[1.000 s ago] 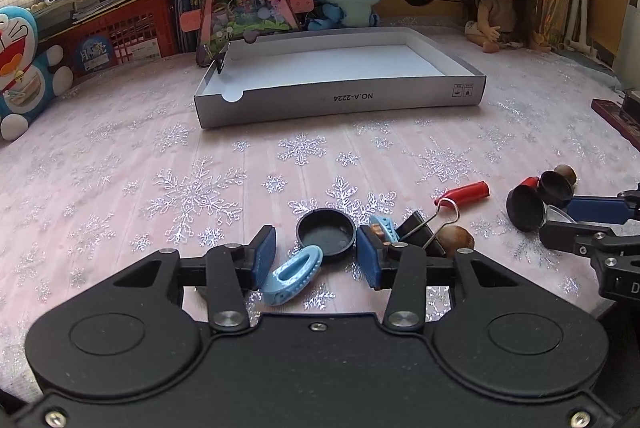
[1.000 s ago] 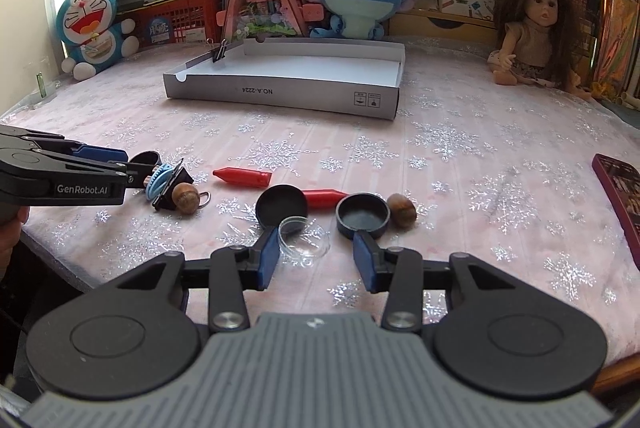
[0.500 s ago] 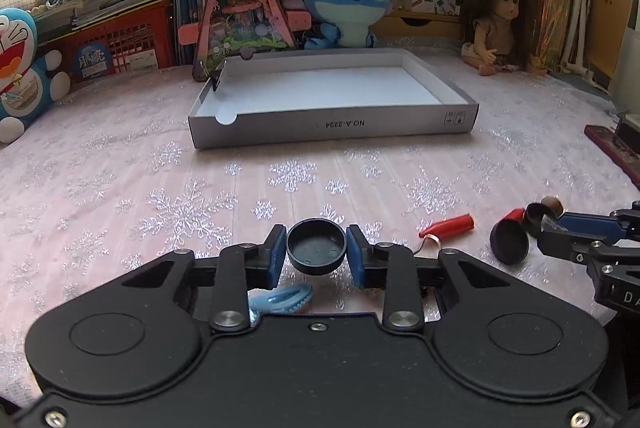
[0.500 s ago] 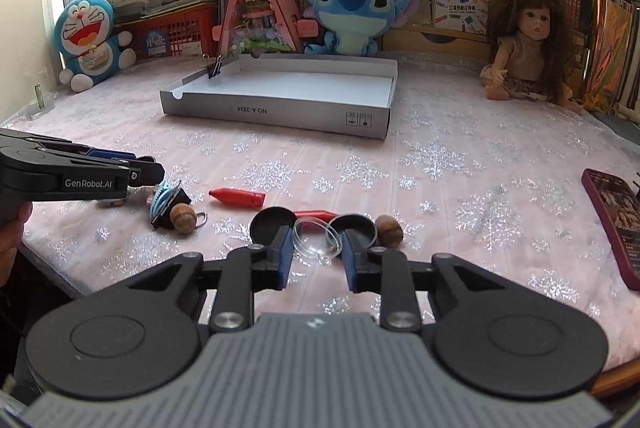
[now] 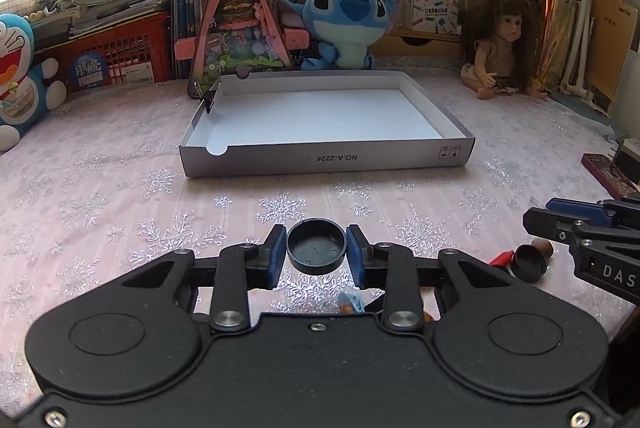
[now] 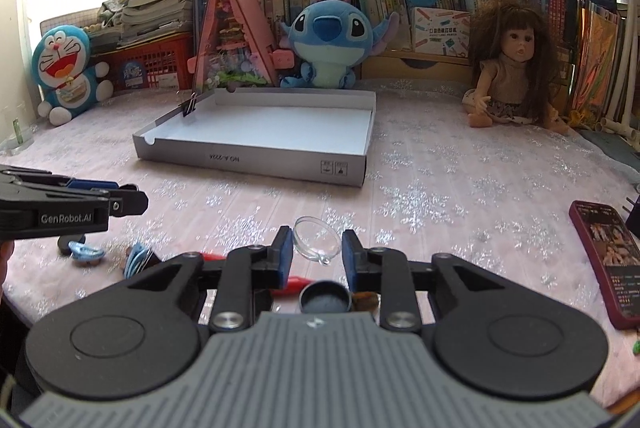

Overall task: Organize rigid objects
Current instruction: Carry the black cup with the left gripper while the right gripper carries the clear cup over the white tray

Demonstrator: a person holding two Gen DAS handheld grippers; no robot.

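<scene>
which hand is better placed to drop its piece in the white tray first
Left, marginally: its hand-held gripper holds the round black cap squarely facing the white cardboard tray; the right sees the tray off to one side.

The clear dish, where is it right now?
In the right wrist view the clear dish sits low in the centre, clamped between the right gripper's blue pads above the tablecloth, with the white tray beyond it.

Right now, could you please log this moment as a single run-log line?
left tongs: shut on black cap | right tongs: shut on clear lid | white tray: empty, binder clip on rim
</scene>
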